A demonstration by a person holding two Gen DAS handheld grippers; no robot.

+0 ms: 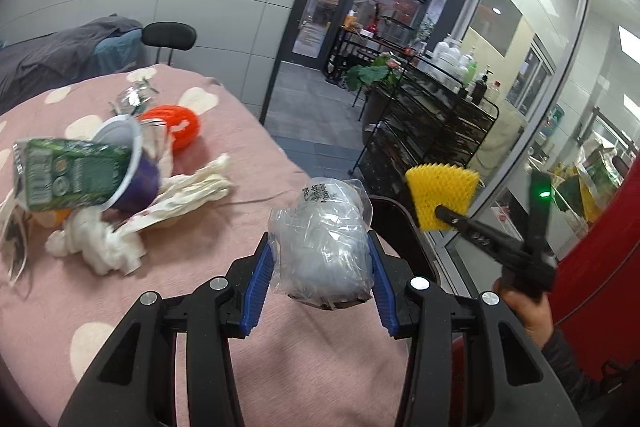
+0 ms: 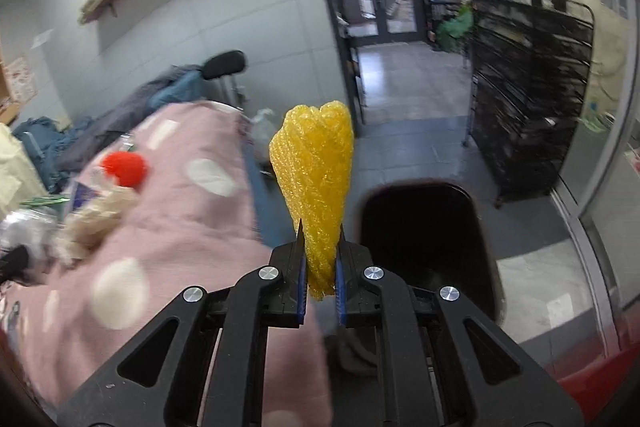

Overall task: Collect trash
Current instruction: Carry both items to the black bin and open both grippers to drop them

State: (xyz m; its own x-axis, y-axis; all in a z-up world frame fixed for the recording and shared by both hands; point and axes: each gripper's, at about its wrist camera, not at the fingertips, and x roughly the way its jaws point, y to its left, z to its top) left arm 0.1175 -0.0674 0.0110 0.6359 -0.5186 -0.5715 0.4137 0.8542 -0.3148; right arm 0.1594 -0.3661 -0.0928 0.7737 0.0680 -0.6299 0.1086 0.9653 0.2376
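My left gripper is shut on a crumpled clear plastic bag, held above the near edge of the pink table. My right gripper is shut on a yellow foam net sleeve, which sticks up from its pads; the sleeve also shows in the left wrist view, to the right of the bag. A black trash bin stands open on the floor just right of the right gripper. On the table lie a green carton, a purple cup, white tissues and an orange net ball.
The table wears a pink cloth with white spots. A black wire rack with bottles stands to the right by glass walls. A black chair and grey bedding sit behind the table. A red object is at the far right.
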